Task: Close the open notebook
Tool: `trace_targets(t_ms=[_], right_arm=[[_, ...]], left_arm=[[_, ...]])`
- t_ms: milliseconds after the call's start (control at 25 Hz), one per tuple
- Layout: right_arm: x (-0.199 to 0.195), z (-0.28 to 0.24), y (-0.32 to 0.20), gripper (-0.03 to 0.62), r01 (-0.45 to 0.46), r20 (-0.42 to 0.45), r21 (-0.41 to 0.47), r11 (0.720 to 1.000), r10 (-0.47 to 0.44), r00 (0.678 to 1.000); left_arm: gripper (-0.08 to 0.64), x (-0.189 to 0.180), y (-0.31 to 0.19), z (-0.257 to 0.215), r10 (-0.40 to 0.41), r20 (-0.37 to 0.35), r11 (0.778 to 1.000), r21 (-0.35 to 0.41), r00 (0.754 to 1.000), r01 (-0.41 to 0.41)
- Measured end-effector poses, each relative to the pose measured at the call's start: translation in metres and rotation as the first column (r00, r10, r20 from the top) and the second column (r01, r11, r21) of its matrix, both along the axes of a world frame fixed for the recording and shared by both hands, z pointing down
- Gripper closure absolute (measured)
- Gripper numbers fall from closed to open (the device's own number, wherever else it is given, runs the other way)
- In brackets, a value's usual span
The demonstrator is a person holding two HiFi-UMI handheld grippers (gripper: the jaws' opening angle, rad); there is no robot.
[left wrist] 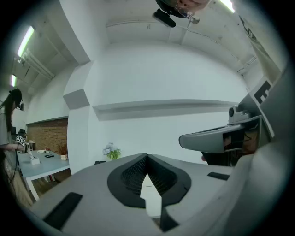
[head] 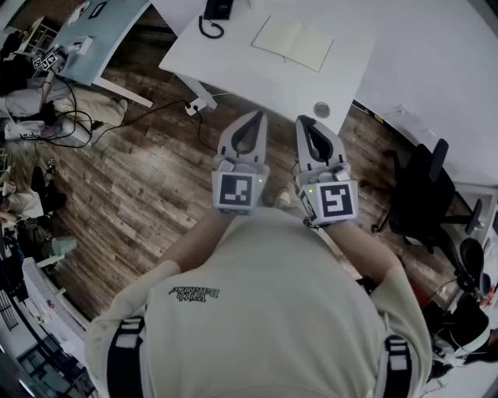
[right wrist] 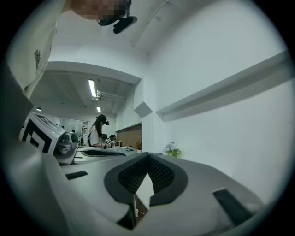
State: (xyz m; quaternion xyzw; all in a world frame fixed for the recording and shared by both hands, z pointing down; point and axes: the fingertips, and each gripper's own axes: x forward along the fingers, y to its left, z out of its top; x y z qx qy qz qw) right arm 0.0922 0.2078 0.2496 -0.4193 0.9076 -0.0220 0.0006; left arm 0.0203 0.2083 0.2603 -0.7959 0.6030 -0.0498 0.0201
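The open notebook [head: 293,43] lies flat with pale blank pages on the white table [head: 257,74], near its far side. Both grippers are held level in front of the person's chest, over the wooden floor and short of the table's near edge. My left gripper [head: 256,116] is shut with its tips touching and nothing between them; the left gripper view shows the same [left wrist: 147,156]. My right gripper [head: 303,121] is beside it, also shut and empty [right wrist: 148,156]. Neither gripper view shows the notebook.
A black desk phone [head: 216,9] with a coiled cord sits at the table's far left. A small round object [head: 322,109] lies near the table's front right corner. A black office chair [head: 424,194] stands to the right. Cables [head: 156,109] run across the floor at left.
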Motion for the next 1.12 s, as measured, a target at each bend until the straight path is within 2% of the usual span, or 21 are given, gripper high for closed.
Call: trace_targets(t_ms=[1120], right_arm=[[0.014,0.009,-0.007,0.592,-0.015,0.025,-0.044,0.999,0.016,1.0]], left_arm=[[0.548,0.009,-0.003,0.003,-0.016,0.012,1.0,-0.002,1.0,0.016]])
